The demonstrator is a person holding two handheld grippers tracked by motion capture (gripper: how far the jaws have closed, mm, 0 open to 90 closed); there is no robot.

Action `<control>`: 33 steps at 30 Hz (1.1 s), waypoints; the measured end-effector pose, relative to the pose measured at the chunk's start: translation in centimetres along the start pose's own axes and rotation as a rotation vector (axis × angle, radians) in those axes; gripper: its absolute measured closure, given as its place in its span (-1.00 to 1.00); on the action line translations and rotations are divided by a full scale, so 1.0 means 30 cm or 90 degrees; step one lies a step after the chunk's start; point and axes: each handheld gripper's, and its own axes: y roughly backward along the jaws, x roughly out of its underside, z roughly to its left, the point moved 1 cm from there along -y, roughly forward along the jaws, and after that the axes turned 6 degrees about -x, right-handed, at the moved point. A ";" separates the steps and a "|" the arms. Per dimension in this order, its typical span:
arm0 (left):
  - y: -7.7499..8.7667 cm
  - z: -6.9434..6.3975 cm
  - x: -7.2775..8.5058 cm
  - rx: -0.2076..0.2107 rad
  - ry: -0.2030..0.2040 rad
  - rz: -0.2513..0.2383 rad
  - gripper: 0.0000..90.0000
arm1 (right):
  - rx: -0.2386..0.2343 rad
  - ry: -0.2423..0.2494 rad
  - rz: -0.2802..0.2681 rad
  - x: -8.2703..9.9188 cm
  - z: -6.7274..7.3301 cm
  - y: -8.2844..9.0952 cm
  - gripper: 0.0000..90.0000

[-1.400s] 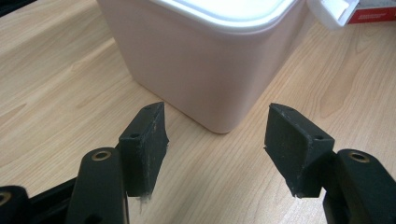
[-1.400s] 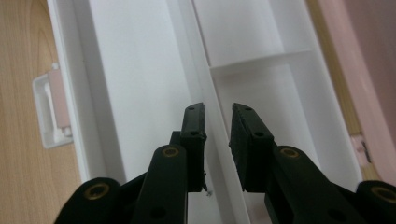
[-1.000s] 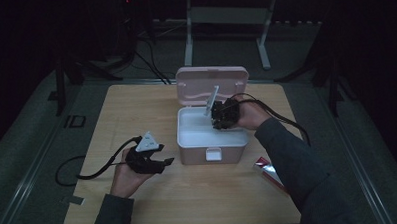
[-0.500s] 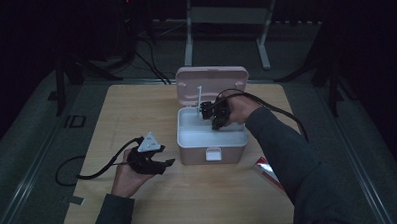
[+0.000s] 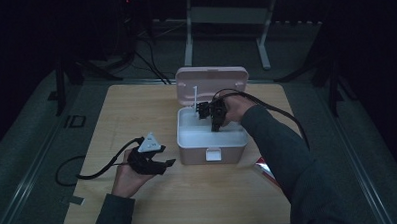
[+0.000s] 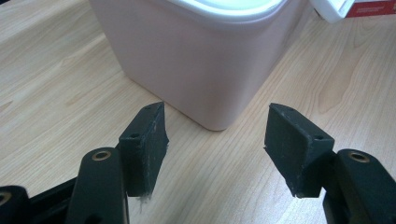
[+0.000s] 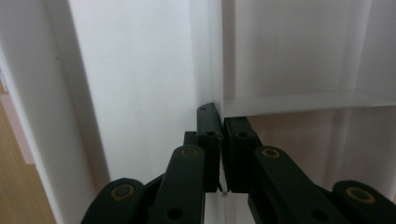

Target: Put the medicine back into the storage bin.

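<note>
While the right tool sits inside the open pink box, its jaws, just closing, pinch a thin white divider. Box stands mid-table, lid upright behind. Left tool gapes empty, near the box's rounded corner. Smooth plastic, wood-grain top.

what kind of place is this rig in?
Likely a lab or recording studio, not a home: a lone wooden table in a dark room, metal stand legs behind it, cables on the floor.
</note>
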 end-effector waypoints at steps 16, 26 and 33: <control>0.004 0.001 0.000 0.000 -0.001 -0.002 -0.14 | 0.000 -0.001 -0.015 0.004 -0.006 0.005 0.99; 0.005 0.001 0.001 -0.002 -0.001 -0.002 -0.14 | 0.008 0.012 -0.026 0.014 -0.002 0.025 1.00; 0.008 0.001 0.001 -0.004 0.000 -0.005 -0.14 | 0.008 0.004 -0.064 0.047 0.002 0.086 1.00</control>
